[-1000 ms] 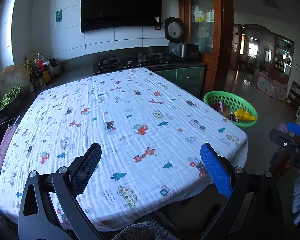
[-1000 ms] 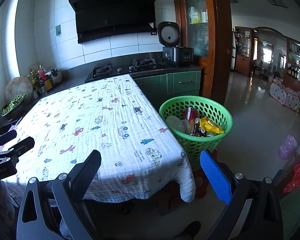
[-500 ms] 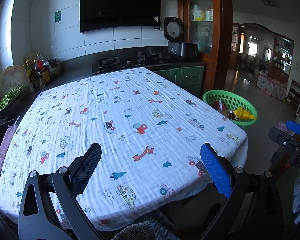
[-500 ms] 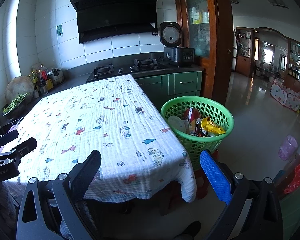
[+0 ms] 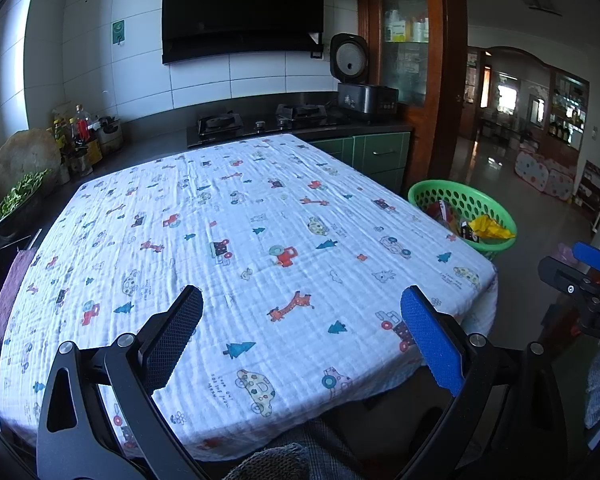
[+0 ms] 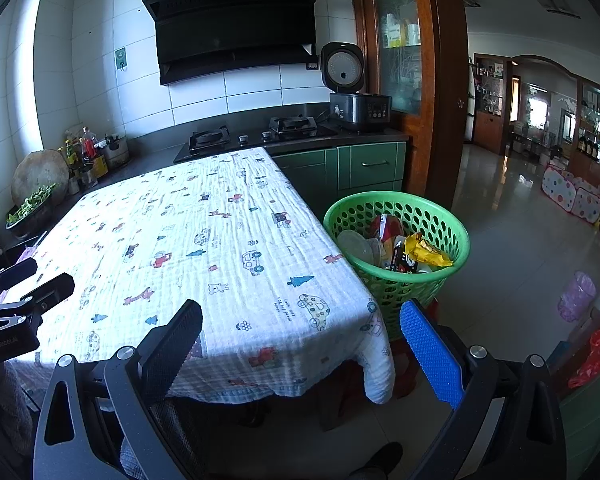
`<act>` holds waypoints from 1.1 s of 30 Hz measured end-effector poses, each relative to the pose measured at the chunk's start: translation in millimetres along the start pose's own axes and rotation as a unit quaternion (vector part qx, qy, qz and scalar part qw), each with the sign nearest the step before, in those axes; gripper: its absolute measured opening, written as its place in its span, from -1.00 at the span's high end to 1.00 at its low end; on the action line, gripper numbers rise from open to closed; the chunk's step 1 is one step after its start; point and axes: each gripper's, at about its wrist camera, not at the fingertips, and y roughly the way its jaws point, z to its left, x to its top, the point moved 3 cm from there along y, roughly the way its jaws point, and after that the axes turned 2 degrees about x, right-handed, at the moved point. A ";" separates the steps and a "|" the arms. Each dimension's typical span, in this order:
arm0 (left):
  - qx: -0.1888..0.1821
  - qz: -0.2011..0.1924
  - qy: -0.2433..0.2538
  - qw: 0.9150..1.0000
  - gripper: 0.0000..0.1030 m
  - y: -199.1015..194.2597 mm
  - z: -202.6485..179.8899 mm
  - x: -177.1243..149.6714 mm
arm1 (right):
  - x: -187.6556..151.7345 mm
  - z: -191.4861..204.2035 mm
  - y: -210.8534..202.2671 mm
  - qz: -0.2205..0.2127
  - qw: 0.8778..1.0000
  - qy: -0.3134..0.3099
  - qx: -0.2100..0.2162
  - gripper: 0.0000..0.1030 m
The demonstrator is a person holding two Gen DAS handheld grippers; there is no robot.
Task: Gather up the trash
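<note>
A green perforated basket (image 6: 440,224) stands on the floor off the table's right side, holding a yellow wrapper (image 6: 426,252), a clear plastic lid (image 6: 354,246) and other packets. The left wrist view catches the same basket (image 5: 496,210) past the table's far right corner. My left gripper (image 5: 302,336) hangs open over the near edge of the table (image 5: 236,216), which wears a white cloth printed with cartoon cars. My right gripper (image 6: 300,350) is open too, at the table's near right corner, with the basket ahead and to the right. Neither holds anything.
A dark counter (image 6: 300,142) with a gas hob and a rice cooker (image 6: 358,106) runs behind the table. A bowl of greens (image 5: 14,204) and bottles sit at the left. Tiled floor (image 6: 520,240) opens to the right of the basket; a red bag (image 6: 594,350) lies near right.
Both views have drifted only slightly; the right gripper has shifted a little so the table and basket sit marginally further right. Both grippers stay open and empty.
</note>
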 end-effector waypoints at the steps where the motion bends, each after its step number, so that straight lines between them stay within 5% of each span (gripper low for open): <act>1: 0.000 0.000 0.000 1.000 -0.90 0.1 0.0 0.0 | 0.0 0.3 0.1 0.000 1.000 0.000 0.000 -0.87; 33: 0.002 0.004 -0.002 1.000 -0.90 1.8 0.6 -2.4 | -1.5 2.0 0.0 0.000 1.000 -0.001 0.004 -0.87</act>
